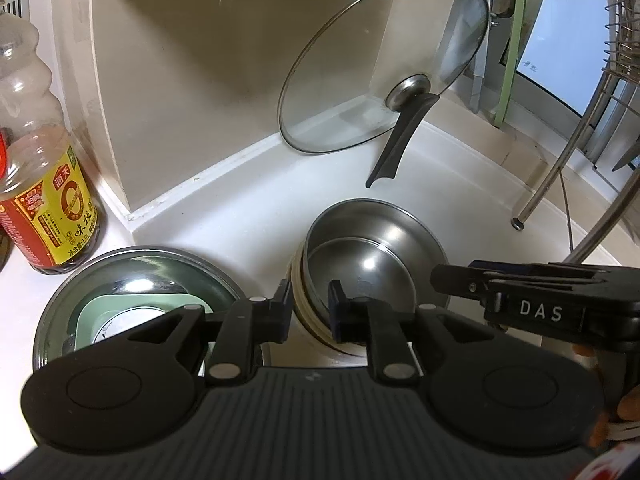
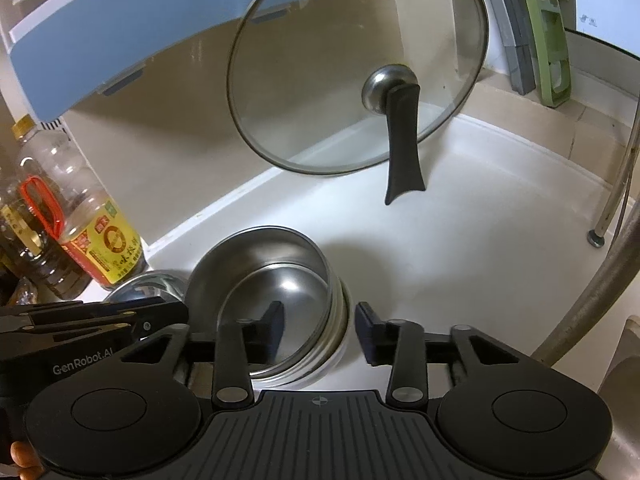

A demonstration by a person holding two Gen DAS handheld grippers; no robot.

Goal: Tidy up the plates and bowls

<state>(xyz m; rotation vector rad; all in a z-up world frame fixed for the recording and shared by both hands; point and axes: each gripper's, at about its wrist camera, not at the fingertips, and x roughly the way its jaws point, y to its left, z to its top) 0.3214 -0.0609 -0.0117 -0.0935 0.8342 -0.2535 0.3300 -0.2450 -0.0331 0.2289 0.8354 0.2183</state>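
Nearest the lens, the left gripper (image 1: 309,306) is straddling the left rim of the stack of nested stainless steel bowls (image 1: 372,256): fingers narrowly spread, outer finger (image 1: 282,304) sitting outside the wall, the other inside, rim between them; whether the pads are pressing on it, I cannot tell. Left of it, a round steel pot with a pale green insert (image 1: 132,296) is sitting just beside the stack, and a clear plastic sauce bottle with a yellow-red label (image 1: 48,208) is standing further left. The right gripper (image 2: 320,330) is straddling the right rim, fingers spread wider, the outer finger (image 2: 370,332) standing clear of the wall, so not pinching. The stack is sitting on the white counter (image 2: 460,248), directly ahead of both grippers, each about equally near. Judgement: the bowls are being let go or re-gripped. Open counter is lying to the right; a tilted glass lid with a black handle (image 2: 360,64) is leaning behind, a steel rack leg (image 2: 600,216) bounding the far right.
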